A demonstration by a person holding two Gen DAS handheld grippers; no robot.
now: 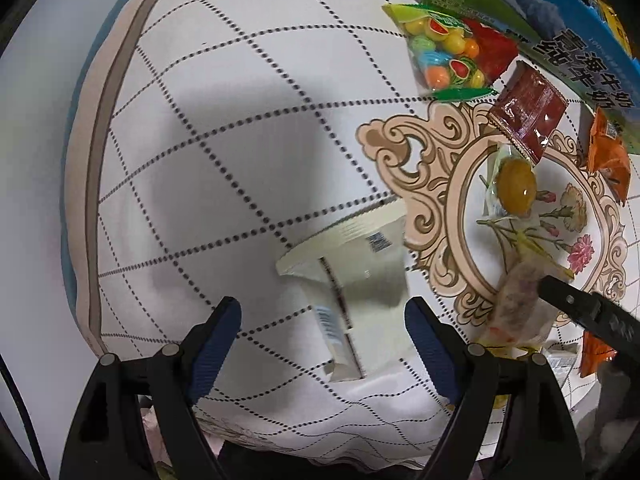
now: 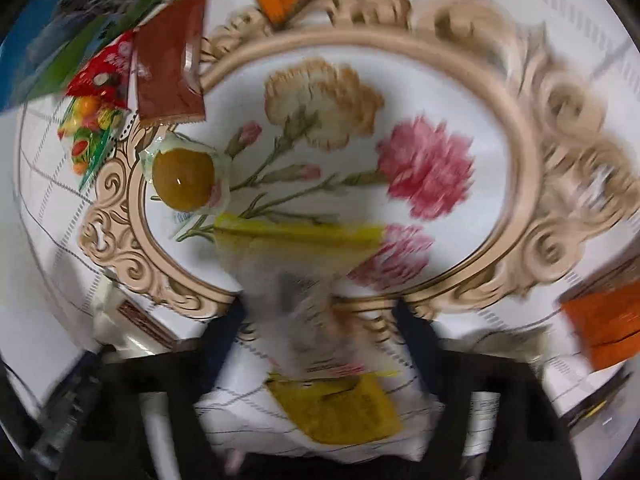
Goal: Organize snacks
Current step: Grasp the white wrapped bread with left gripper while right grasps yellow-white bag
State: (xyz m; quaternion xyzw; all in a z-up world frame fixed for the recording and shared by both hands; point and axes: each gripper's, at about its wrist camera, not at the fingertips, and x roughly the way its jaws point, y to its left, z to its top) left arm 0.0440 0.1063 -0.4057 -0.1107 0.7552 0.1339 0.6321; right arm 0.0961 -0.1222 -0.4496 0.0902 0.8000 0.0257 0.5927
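Here, left gripper [image 1: 322,344]: spread wide, nothing clamped, poised above white packet [image 1: 356,280] for a straight-down grab.
Right gripper [image 2: 320,344]: parted around yellow-ended packet [image 2: 308,292]; contact lost in blur.
Snacks: loose on tablecloth [image 1: 240,128], candy bag [image 1: 452,52] beside box [image 1: 580,44], probably their destination.

Looks like a home: counter under a floral tablecloth [image 1: 248,128], snack packets [image 1: 452,46] scattered, milk carton box [image 1: 576,44].
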